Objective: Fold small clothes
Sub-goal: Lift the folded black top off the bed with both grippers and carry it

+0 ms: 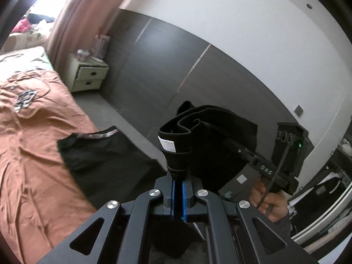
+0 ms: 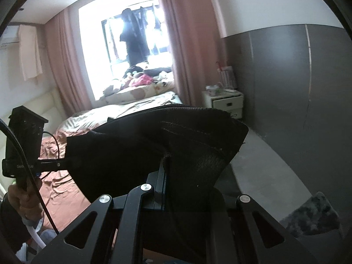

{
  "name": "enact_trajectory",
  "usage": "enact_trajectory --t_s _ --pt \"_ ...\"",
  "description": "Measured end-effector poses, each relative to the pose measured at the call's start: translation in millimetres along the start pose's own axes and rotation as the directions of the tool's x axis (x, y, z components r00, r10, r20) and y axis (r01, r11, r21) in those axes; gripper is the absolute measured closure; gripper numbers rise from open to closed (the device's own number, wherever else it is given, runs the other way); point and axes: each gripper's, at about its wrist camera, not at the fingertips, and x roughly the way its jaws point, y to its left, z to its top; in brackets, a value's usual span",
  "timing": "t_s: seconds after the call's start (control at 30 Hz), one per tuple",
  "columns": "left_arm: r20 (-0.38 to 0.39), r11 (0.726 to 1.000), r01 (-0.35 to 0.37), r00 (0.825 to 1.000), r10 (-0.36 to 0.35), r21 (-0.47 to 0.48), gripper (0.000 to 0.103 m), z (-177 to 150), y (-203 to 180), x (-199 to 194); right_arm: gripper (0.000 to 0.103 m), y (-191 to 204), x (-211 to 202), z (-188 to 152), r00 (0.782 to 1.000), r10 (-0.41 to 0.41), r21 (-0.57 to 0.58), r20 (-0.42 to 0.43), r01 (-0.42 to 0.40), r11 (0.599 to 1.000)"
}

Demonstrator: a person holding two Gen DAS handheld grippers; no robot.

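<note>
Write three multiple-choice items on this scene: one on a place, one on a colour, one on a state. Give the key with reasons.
1. Where is the black garment?
A. Flat on the bed
B. Lifted, between both grippers
C. On the nightstand

2. What colour is the bed sheet?
A. Rust orange
B. Blue
C. Green

3. How do the left gripper jaws stand?
A. Wide open, empty
B. Shut on the garment
C. Shut on a cable

Key: B, the cloth hangs off the bed, the right gripper pinching its other end; A, the sheet reads rust orange; B, a bunched waistband sticks out of the closed jaws.
</note>
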Motion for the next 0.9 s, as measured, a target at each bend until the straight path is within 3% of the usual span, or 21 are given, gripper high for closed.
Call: enact_trajectory --t_s 0.33,0.63,0.9 --pt "-0.064 0.999 0.022 0.998 -0.024 -0.024 0.099 2.2 22.1 35.2 0.095 11.1 36.9 -8.1 0.999 -0.013 0.063 -0.036 0.015 0.998" --pt "-0.077 0.996 -0.047 0.996 0.041 -0.079 0.099 15.2 79.2 56.6 0.095 57.3 104.9 -6.9 0.996 0.009 0.094 -0.09 -0.001 0.996" --pt "-0.085 0.989 -0.089 0.993 0.08 -0.116 0.099 28.9 123.7 75.8 0.095 79.5 141.0 -10.3 0.989 0.002 0.091 -0.147 0.011 0.996"
